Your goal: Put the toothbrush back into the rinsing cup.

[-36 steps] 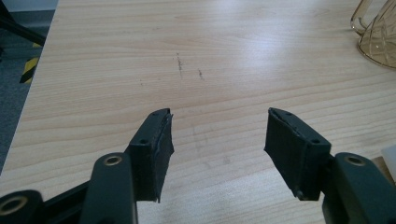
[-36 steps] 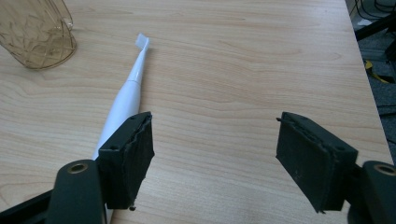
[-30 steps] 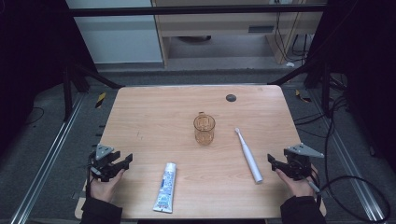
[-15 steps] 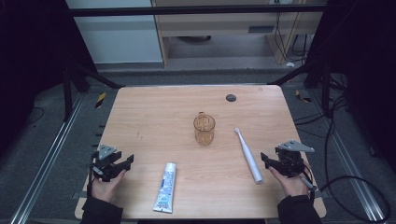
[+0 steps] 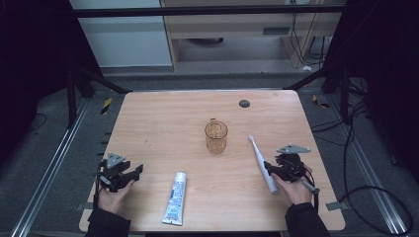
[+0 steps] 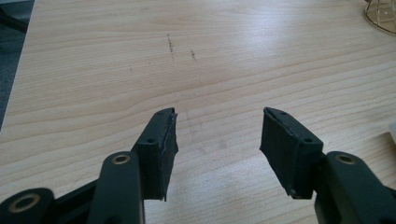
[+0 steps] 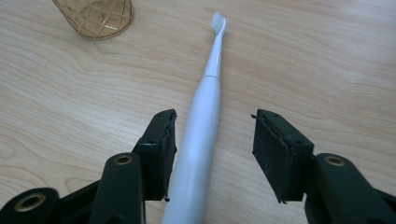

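Right tongs (image 7: 212,135): spread, the jaws having just been closing, with the toothbrush handle between them; it lies against the inner face of the left-hand jaw as the right gripper view shows it, and a gap is left to the other jaw, so there is no pinch yet.
Right tongs, place (image 5: 274,169): low over the worktop, right of the cup and nearer the person, at the thick end of the toothbrush, held in the person's right hand (image 5: 295,190).
Toothbrush (image 7: 205,112): white, flat on the worktop, bristle head toward the cup and slim neck widening to the handle; in the high view (image 5: 262,163) it lies just right of the cup, slanting away from it toward the person's side.
Left tongs (image 6: 217,140): spread wide, nothing between the jaws but bare wood.
Left tongs, place (image 5: 132,174): well left of the cup and nearer the person, at the worktop's left edge, in the person's left hand (image 5: 114,195).
Cup (image 5: 216,137): amber glass with a cut pattern, upright near the middle of the worktop.
Tube (image 5: 175,198): white with blue print, lying flat, left of the cup and nearer the person, between the two tongs.
Dark round spot (image 5: 244,103): beyond the cup, slightly right.
Worktop (image 5: 163,123): pale wood.
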